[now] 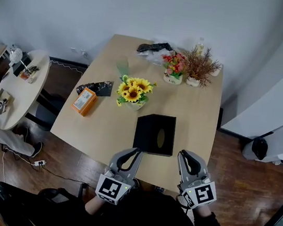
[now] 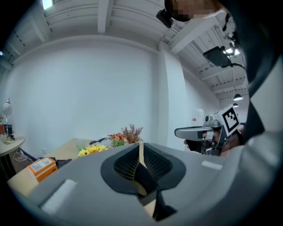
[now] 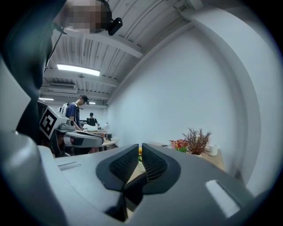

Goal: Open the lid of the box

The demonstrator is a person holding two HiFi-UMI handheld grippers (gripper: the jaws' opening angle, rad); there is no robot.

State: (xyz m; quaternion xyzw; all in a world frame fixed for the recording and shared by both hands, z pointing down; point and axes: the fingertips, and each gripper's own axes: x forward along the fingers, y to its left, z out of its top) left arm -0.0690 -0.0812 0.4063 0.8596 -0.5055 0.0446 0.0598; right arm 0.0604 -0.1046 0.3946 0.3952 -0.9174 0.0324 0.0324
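A black box (image 1: 155, 133) with an oval slot in its lid stands near the front edge of the wooden table (image 1: 102, 130). My left gripper (image 1: 137, 150) hovers at the box's near left corner with its jaws together and nothing between them. My right gripper (image 1: 181, 153) is just off the box's near right corner, with its jaws almost touching and empty. The left gripper view shows its own jaws (image 2: 141, 148) shut and the right gripper (image 2: 190, 132) off to the side. In the right gripper view only a thin slit shows between the pads (image 3: 139, 150). The box is hidden in both gripper views.
Behind the box stand a sunflower bunch (image 1: 133, 90) and an orange packet (image 1: 84, 101). At the far end are flower pots (image 1: 174, 67), a dried plant (image 1: 200, 66), a bottle (image 1: 200, 44) and dark items (image 1: 154, 47). A round side table (image 1: 18, 91) is at the left.
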